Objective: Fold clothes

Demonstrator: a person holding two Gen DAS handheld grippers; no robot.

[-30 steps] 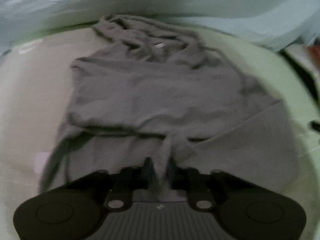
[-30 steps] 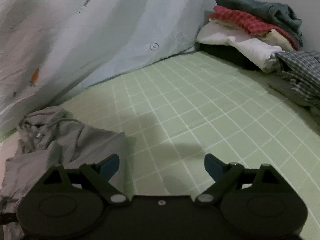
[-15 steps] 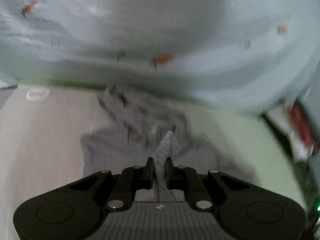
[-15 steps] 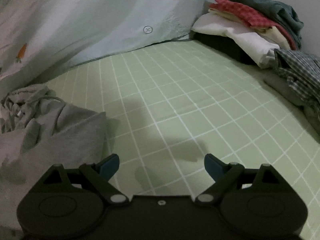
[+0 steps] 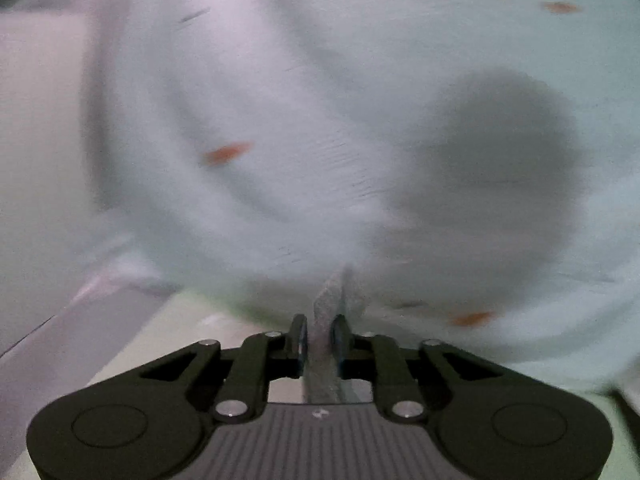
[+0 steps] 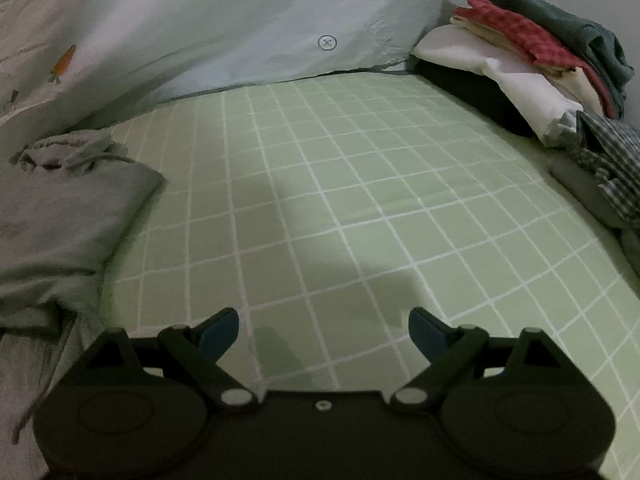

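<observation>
- Left claw (image 5: 319,338): clamped on grey garment (image 5: 326,316) fold.
- Right claw (image 6: 324,330): wide open, holding nothing, over bed (image 6: 360,184).
- Grey garment at bed's left edge.
- No readable text.

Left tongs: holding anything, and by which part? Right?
Left tongs are shut on a pinched fold of the grey garment; which part cannot be told. Right tongs are open, holding nothing.

Grippers: 2, the left (image 5: 319,338) and the right (image 6: 324,326). Grey garment (image 6: 68,216): 1, left edge of the right wrist frame. Stack (image 6: 536,52) upper right: approx. 5 folded pieces, plus 1 plaid item (image 6: 612,152) beside it, right edge. Carrots on the pale sheet (image 5: 320,120): 3 in the left wrist frame, 1 (image 6: 64,62) upper left in the right wrist frame.
</observation>
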